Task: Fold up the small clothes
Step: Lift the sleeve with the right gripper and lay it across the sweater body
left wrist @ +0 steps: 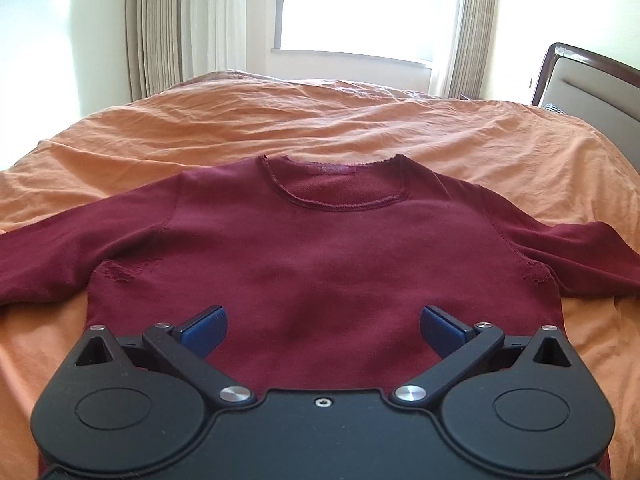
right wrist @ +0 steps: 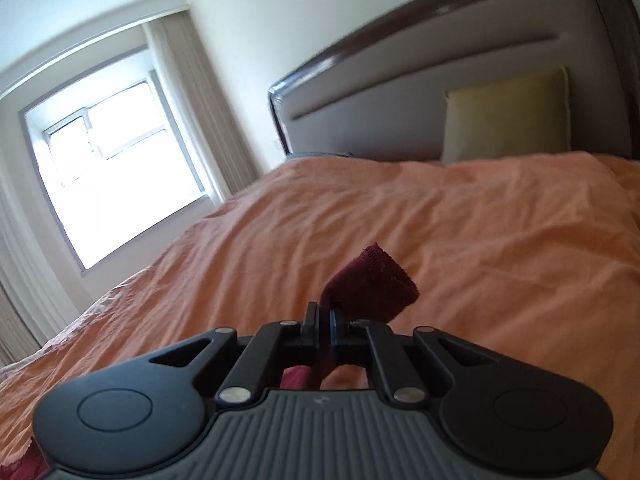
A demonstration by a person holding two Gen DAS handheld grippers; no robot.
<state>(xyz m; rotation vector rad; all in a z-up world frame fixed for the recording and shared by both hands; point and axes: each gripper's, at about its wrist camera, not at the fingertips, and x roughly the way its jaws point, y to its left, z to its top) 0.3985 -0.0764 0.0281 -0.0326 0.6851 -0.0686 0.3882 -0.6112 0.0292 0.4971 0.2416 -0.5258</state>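
A dark red long-sleeved sweater (left wrist: 320,248) lies flat on the orange bedspread (left wrist: 320,120), neck away from me and both sleeves spread out. My left gripper (left wrist: 322,326) is open, its blue pads (left wrist: 202,332) wide apart over the sweater's lower middle. My right gripper (right wrist: 325,316) is shut on a sleeve cuff (right wrist: 372,284) of the sweater, and the cuff stands up past the fingers above the bedspread (right wrist: 440,220).
A padded headboard (right wrist: 440,92) with a dark wooden frame stands at the bed's head, with a yellow-green pillow (right wrist: 508,116) against it. A bright window (left wrist: 360,8) with beige curtains (left wrist: 160,28) lies beyond the bed's far side.
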